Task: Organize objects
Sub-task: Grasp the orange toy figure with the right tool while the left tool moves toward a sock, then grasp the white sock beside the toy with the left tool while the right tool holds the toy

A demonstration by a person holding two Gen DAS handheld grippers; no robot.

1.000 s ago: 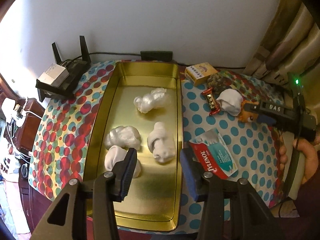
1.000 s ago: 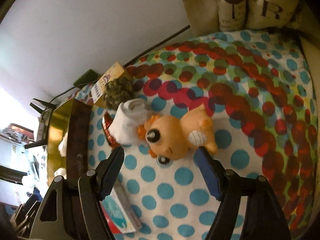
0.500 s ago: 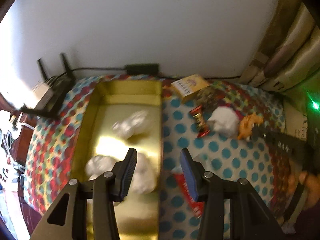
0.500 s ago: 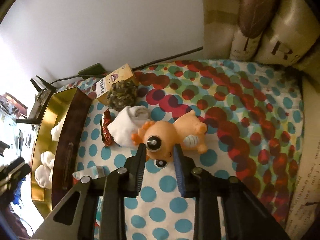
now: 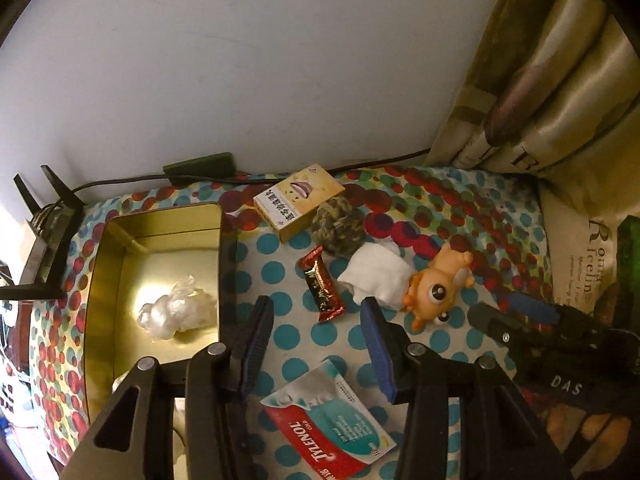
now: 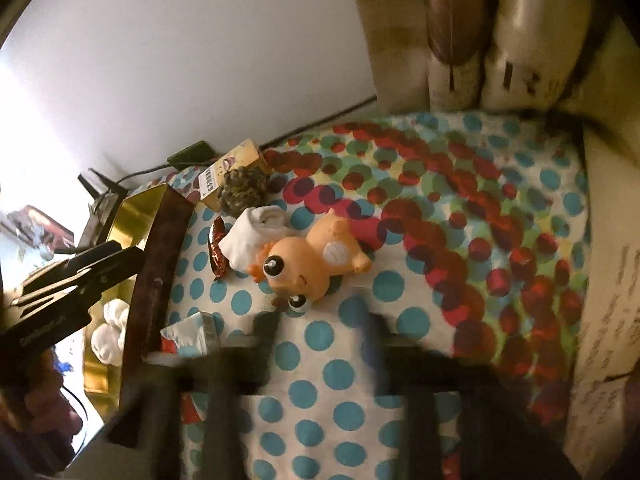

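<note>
A gold tin tray (image 5: 158,220) holds white sock balls (image 5: 176,314) at the left. On the dotted cloth lie a white sock roll (image 5: 376,276), an orange toy animal (image 5: 440,288), a red candy wrapper (image 5: 322,290), a yellow box (image 5: 298,200), a dark knitted ball (image 5: 340,228) and a Tylenol packet (image 5: 328,424). My left gripper (image 5: 316,348) is open and empty above the cloth, just short of the candy. My right gripper (image 6: 320,340) is blurred, open and empty, just short of the toy (image 6: 308,260) and sock roll (image 6: 256,240).
A black router (image 5: 44,232) and a cable run along the wall at the back left. Curtains (image 5: 540,80) hang at the right. The tray's dark side wall (image 6: 156,280) stands left of the right gripper. The table's edge is near the bottom.
My left gripper has swung right, from over the tray to over the cloth by the candy. My right gripper narrowed, then opened again, staying near the toy.
</note>
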